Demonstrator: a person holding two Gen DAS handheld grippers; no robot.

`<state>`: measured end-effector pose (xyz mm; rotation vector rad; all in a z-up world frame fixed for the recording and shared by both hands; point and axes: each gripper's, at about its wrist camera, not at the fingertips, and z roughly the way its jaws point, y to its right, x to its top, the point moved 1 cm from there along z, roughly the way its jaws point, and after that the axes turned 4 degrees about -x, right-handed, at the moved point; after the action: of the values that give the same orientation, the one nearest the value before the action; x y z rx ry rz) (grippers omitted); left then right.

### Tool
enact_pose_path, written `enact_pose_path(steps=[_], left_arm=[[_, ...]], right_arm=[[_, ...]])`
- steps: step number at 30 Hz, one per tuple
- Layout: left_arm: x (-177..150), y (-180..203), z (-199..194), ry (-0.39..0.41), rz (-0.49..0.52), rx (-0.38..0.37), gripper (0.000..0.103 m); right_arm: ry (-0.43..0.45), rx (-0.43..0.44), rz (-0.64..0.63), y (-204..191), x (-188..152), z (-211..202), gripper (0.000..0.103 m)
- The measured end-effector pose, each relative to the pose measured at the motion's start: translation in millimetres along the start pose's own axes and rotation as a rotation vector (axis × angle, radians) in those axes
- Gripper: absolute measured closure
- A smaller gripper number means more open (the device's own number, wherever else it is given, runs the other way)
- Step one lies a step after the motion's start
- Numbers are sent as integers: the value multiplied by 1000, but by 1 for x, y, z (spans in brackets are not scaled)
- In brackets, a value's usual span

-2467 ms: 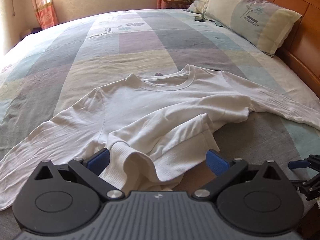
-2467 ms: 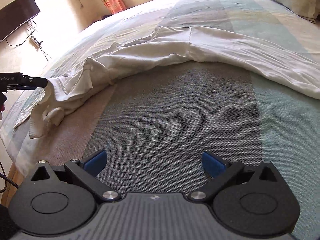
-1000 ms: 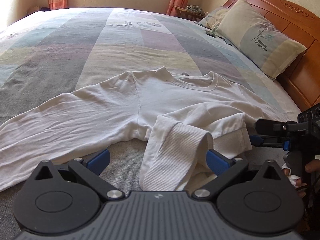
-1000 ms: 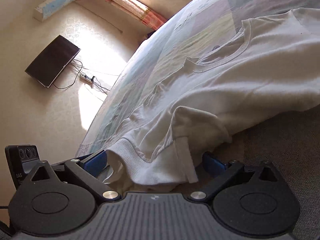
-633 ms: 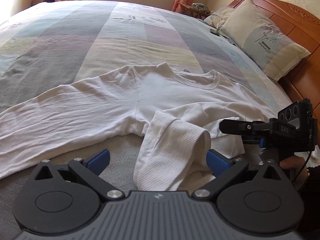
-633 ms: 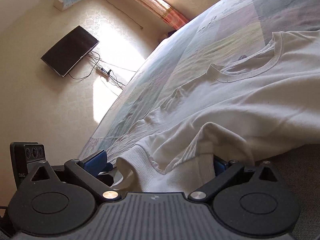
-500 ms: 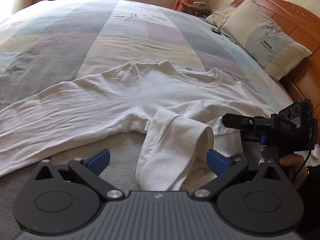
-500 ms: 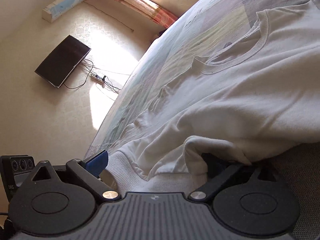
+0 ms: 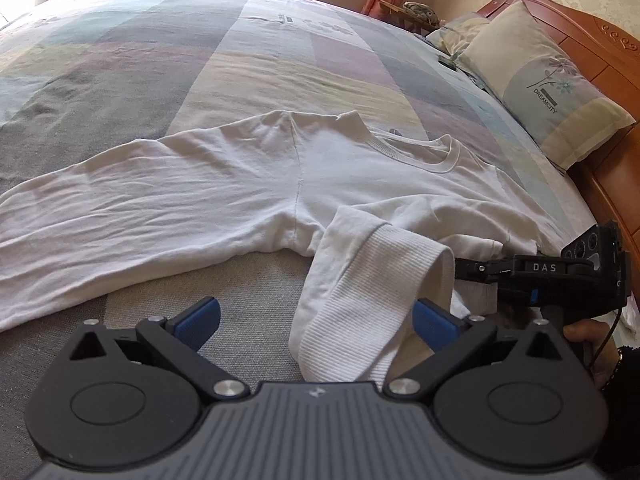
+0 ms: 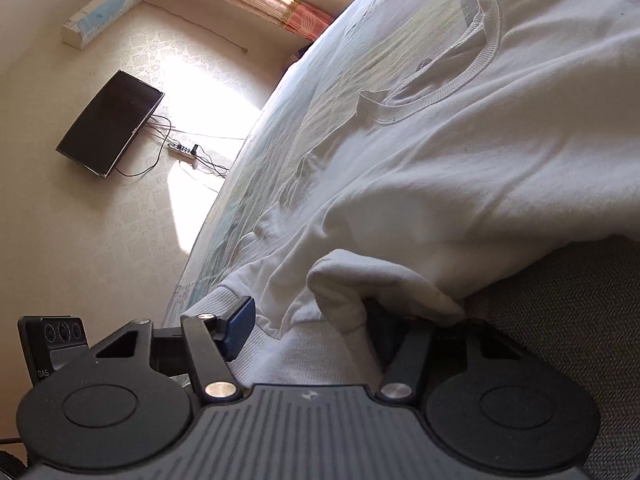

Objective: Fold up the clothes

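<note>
A white long-sleeved shirt (image 9: 360, 168) lies face up on the patchwork bedspread (image 9: 280, 60), its lower part folded up in a bunch. The ribbed hem (image 9: 372, 300) stands up between the fingers of my left gripper (image 9: 316, 322), which is open; the cloth leans against the right pad. My right gripper (image 10: 312, 332) has its jaws drawn in on the other end of the hem (image 10: 316, 360), with cloth draped over its right finger. In the left wrist view the right gripper (image 9: 468, 270) reaches in from the right, held by a hand (image 9: 584, 332).
A pillow (image 9: 548, 84) leans on the wooden headboard (image 9: 612, 92) at the right. The bed's near edge drops to the floor, where a dark screen (image 10: 110, 124) and a power strip (image 10: 182, 148) lie by the wall. The left sleeve (image 9: 100, 216) stretches far left.
The right gripper came from bare bedspread to the hem, and its jaws have narrowed onto the cloth. The left gripper stays open around the hem and has shifted little.
</note>
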<state>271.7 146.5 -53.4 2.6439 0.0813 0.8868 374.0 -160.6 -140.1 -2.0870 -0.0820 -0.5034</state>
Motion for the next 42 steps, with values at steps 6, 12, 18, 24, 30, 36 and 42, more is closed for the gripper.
enact_pose_path(steps=[6, 12, 18, 24, 30, 36, 42], left_arm=[[0, -1, -3, 8, -5, 7, 1], [5, 5, -10, 36, 11, -1, 1], [10, 15, -4, 42, 32, -26, 1], [14, 33, 5, 27, 76, -69, 1], [14, 48, 10, 13, 118, -109, 1], [8, 54, 15, -4, 124, -131, 1], [1, 50, 11, -6, 106, -120, 1]], right_arm=[[3, -16, 28, 9, -1, 2, 94], [-19, -61, 8, -17, -10, -19, 91], [19, -111, -37, -44, -32, -92, 91], [34, -210, -17, -58, -71, -156, 91], [61, -341, 11, -61, -101, -207, 91], [27, -479, 98, -36, -125, -233, 91], [-13, -623, 114, -17, -137, -239, 91]])
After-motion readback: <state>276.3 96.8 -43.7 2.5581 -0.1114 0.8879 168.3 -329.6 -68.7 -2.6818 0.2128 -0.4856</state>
